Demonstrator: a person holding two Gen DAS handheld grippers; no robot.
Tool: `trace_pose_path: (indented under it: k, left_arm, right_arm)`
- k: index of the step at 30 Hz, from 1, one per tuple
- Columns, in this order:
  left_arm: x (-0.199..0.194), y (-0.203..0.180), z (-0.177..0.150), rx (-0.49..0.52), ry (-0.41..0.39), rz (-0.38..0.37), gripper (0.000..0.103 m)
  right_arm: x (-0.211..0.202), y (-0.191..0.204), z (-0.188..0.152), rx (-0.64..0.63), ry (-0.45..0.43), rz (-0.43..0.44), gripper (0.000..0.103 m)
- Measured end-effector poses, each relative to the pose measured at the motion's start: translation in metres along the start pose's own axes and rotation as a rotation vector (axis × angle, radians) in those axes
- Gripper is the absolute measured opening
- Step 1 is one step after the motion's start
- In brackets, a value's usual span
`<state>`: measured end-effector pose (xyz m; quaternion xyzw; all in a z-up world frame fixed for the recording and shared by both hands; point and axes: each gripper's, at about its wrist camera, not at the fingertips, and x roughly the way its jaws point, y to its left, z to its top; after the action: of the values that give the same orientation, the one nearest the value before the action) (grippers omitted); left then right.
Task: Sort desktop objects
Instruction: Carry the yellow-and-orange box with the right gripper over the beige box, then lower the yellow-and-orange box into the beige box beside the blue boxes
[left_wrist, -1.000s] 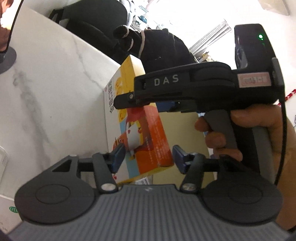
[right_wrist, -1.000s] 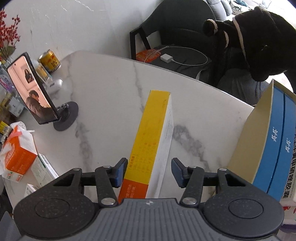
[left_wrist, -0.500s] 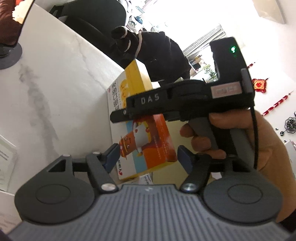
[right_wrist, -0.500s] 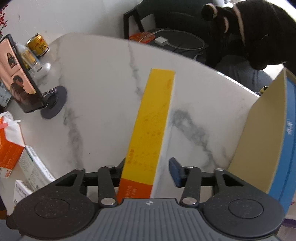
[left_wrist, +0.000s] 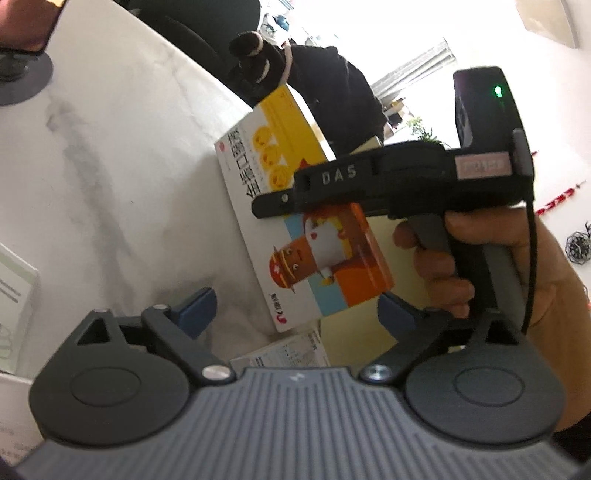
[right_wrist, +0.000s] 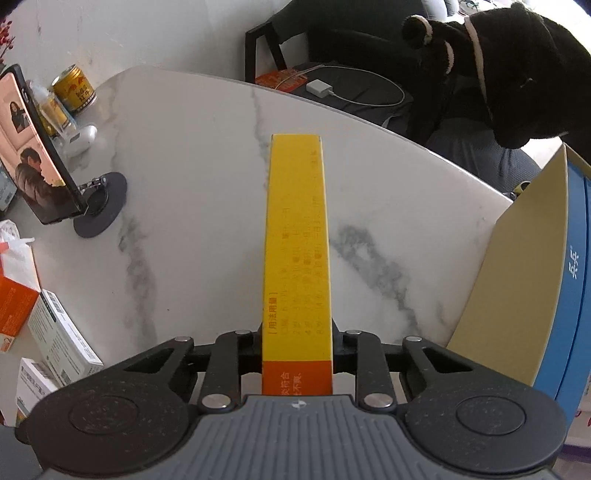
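Left wrist view: left gripper (left_wrist: 295, 310), blue fingers (left_wrist: 195, 310) spread and opening, flanking without touching a flat box (left_wrist: 295, 236) printed with cartoon figures, standing on edge on the marble tabletop (left_wrist: 110, 166). Right hand (left_wrist: 517, 266) holds the right gripper (left_wrist: 388, 184) above the box.

Right wrist view: right gripper (right_wrist: 297, 347), fingers pinching the box (right_wrist: 295, 240) by its narrow yellow-and-orange edge. Blue carton (right_wrist: 554, 277) at right; phone (right_wrist: 33, 158) on stand, cans (right_wrist: 74, 86) and small boxes (right_wrist: 59, 336) at left.
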<state>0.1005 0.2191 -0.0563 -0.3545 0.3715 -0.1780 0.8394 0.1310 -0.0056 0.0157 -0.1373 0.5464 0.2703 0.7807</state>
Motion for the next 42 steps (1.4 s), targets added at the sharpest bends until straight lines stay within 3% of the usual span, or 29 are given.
trace_pose_path:
  k: [7,19,42]
  left_arm:
    - [0.002,-0.007,-0.002,0.030,0.014,-0.052,0.102]
    - [-0.009,-0.029,-0.012,0.111,0.012,-0.070,0.102]
    - [-0.009,-0.046,-0.009,0.130,0.022,-0.098,0.102]
  right_arm:
    - [-0.015,0.000,0.005,0.015,-0.045,0.029,0.026]
    - [-0.061,-0.018,0.007,0.078,-0.133,0.060,0.026]
    - [-0.159,-0.101,-0.021,0.313,-0.319,0.079,0.026]
